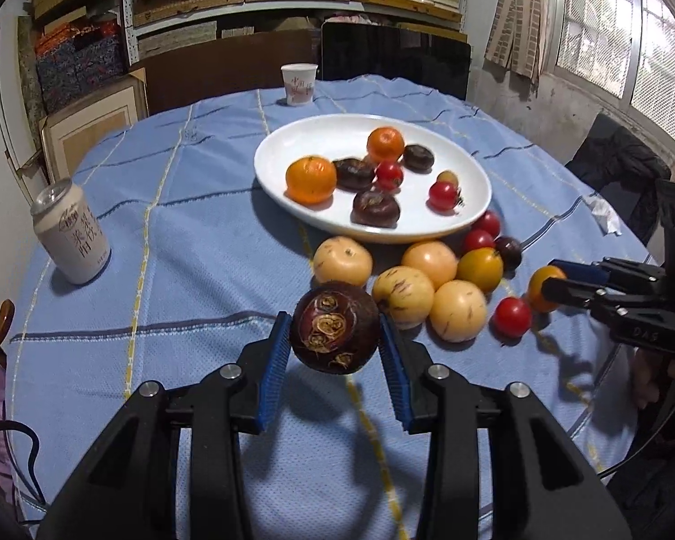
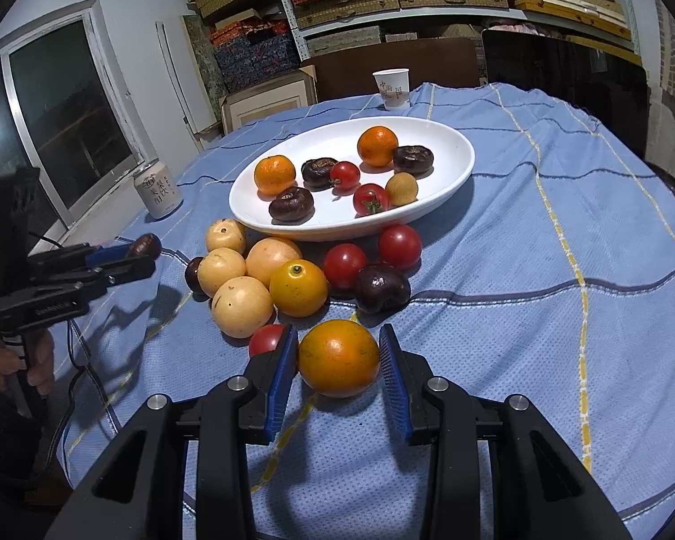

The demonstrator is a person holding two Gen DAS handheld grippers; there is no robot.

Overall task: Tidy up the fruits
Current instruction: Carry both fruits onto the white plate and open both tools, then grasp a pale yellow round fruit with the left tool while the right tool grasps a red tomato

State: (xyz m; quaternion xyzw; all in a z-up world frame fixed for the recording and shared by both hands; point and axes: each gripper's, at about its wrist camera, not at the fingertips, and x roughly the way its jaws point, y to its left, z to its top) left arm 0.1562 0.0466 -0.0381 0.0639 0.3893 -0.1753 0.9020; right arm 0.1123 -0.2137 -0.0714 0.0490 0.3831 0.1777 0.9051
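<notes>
A plate (image 2: 461, 157) sits mid-table, fruit in it. Loose fruit (image 2: 298, 287) lies before it. A can (image 2: 157, 189) stands left, a cup (image 2: 391, 89) behind.
</notes>
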